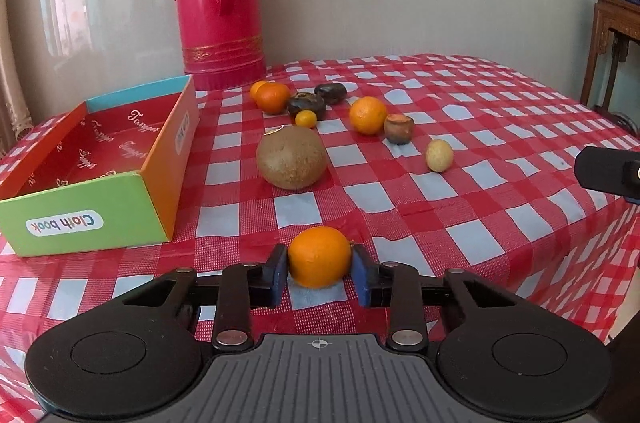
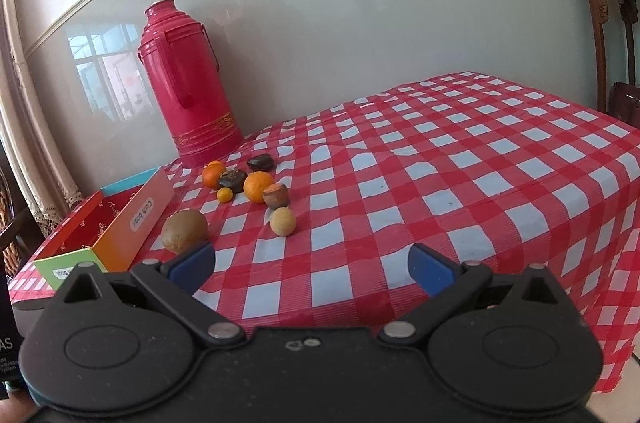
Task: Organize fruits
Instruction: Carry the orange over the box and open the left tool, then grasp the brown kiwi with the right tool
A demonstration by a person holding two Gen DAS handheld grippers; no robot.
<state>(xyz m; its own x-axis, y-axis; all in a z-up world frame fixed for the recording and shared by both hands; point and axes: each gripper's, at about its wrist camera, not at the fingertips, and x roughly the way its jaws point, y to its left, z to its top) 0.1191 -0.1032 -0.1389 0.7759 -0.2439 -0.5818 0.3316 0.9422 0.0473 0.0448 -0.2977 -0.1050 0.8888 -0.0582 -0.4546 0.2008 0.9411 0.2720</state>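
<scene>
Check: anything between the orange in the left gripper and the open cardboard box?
Nothing visible. The left gripper is closed on the round orange; the open multicoloured cardboard box sits ahead-left, only checked tablecloth between. The large brown fruit lies beyond that path.

The matte black plastic left gripper [image 1: 320, 273] and matching right gripper [image 2: 312, 265] share blue rubber fingertip pads [image 1: 279, 273], silver pivot rivets [image 1: 405, 336], round side discs and ribbed grey housing.

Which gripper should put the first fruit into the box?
Left. The left gripper is already shut on an orange, and the open box lies just ahead to its left. The right gripper is open, holds nothing, and sits farther from the box.
</scene>
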